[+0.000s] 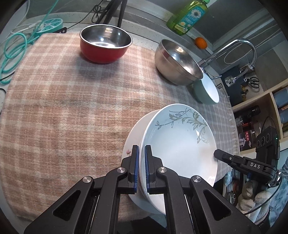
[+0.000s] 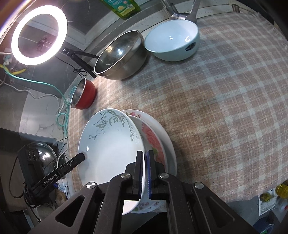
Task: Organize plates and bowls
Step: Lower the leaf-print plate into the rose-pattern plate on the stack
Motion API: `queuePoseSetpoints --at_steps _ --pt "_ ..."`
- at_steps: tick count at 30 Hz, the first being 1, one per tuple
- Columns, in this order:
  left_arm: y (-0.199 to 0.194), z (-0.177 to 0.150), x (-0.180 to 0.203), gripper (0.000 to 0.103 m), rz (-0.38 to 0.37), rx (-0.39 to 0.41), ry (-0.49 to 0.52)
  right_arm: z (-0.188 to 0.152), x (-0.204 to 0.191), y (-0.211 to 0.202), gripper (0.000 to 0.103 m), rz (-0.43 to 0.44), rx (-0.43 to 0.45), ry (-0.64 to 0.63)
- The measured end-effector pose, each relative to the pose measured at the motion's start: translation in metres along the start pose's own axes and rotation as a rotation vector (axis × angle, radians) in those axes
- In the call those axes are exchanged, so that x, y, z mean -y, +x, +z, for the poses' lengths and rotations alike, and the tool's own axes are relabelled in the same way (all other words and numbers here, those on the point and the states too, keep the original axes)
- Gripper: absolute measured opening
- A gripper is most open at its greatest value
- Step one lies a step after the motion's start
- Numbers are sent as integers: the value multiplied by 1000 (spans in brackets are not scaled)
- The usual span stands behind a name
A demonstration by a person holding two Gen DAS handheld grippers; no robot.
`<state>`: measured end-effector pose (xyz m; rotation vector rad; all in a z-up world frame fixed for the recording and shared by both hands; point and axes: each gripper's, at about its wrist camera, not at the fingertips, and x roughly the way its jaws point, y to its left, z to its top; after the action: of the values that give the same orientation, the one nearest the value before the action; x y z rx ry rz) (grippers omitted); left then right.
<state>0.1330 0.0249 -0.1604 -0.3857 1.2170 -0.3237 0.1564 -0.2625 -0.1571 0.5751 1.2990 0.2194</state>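
A white plate with a grey leaf pattern (image 1: 180,144) (image 2: 108,154) hangs tilted just over a flower-patterned plate (image 1: 131,144) (image 2: 153,136) on the plaid cloth. My left gripper (image 1: 141,149) (image 2: 81,156) is shut on the leaf plate's rim at one side. My right gripper (image 2: 145,154) (image 1: 216,153) is shut on the opposite rim. Whether the two plates touch is hidden. Farther back stand a red bowl (image 1: 106,46) (image 2: 84,95), a steel bowl (image 1: 178,63) (image 2: 120,55) and a pale green bowl (image 1: 207,91) (image 2: 172,41), all upright.
The plaid cloth (image 1: 63,108) covers the counter. Behind the bowls are a dish soap bottle (image 1: 187,16), an orange (image 1: 201,42) and a faucet (image 1: 239,46). A ring light (image 2: 38,34) and teal cables (image 1: 14,46) sit at the left end. Shelves (image 1: 261,111) lie beyond the right edge.
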Motion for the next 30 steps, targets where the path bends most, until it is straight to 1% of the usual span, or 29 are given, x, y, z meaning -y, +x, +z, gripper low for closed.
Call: queuePoseSetpoints --at_steps 7,18,30 --pt "4 -4 5 4 11 -8 17 -4 7 -1 4 1 -6 11" --pt "9 -9 3 4 22 -21 14 -8 10 2 4 -2 -15 17" --pt "12 -10 6 4 23 -16 24 -9 13 8 4 -10 -19 20"
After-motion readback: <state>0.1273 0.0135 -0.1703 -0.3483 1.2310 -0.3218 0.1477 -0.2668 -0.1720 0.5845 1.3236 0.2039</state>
